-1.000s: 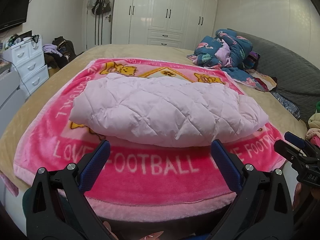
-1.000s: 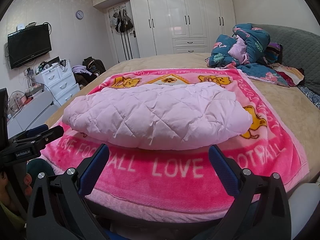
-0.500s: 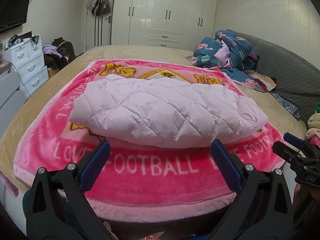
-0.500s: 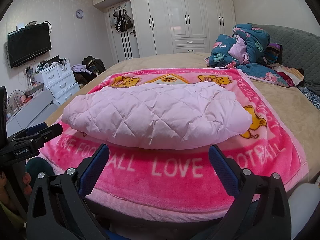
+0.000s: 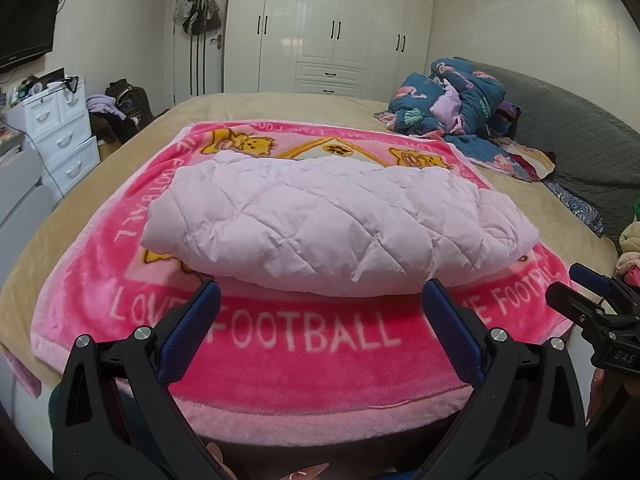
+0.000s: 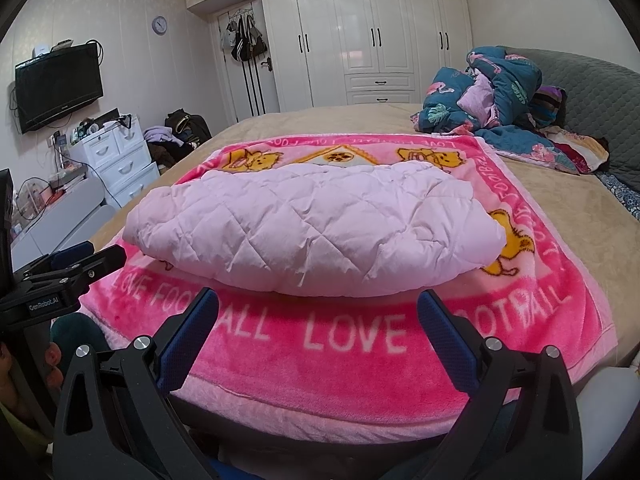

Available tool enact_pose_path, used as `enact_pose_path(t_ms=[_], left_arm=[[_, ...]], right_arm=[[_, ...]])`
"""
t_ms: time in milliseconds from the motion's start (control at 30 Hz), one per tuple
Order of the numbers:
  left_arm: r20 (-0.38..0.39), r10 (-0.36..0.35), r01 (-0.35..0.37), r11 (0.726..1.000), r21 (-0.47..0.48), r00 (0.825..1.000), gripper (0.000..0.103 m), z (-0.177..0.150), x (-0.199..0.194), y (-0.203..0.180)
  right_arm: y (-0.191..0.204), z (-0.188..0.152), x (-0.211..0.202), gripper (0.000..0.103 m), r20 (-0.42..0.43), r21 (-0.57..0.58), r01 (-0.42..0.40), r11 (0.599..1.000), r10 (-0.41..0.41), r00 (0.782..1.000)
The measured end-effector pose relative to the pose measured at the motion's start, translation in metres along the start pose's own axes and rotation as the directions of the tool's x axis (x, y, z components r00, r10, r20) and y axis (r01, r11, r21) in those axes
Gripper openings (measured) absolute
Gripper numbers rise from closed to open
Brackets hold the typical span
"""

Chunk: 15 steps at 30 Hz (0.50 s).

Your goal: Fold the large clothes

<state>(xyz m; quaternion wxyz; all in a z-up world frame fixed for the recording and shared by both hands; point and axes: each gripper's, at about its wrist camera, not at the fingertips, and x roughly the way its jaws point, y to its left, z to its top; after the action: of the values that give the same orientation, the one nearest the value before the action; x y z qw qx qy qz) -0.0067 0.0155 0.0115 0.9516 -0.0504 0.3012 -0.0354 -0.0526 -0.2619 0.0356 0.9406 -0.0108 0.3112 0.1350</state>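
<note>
Lying folded on the pink blanket [image 5: 304, 356], the quilted pink jacket [image 5: 336, 228] looks finished—both grippers, left gripper [image 5: 320, 316] and right gripper [image 6: 318, 316], hover open, gripping nothing—likely only a final tidy remains.

"LOVE FOOTBALL" on blanket [image 6: 360, 344], "GenRobot.AI" on left hand-held gripper [image 6: 86, 258]

A wide bed [image 5: 120, 184] covered in a tan sheet is seen filling the middle of both views. A bright pink fleece blanket [image 5: 312, 344] printed with "LOVE FOOTBALL" and cartoon bears is spread flat across it, its near hem hanging over the bed edge at 6 o'clock. A folded pale pink quilted garment [image 5: 328, 224] is laid on the blanket's centre. At 2 o'clock a crumpled teal floral duvet [image 5: 452, 100] is heaped on the sheet, apart from the blanket.
</note>
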Motion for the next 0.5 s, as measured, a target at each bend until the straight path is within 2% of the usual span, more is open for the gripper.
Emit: enact_pose_path(t_ms=[500], left_arm=[[-0.022,0.009,-0.009,1.0,0.002,1.0,0.094,-0.0015,0.0051,0.0028]], right_arm=[[-0.0011,-0.0039,0.0046,0.099,-0.015,-0.004,0.0,1.0,0.0,1.0]])
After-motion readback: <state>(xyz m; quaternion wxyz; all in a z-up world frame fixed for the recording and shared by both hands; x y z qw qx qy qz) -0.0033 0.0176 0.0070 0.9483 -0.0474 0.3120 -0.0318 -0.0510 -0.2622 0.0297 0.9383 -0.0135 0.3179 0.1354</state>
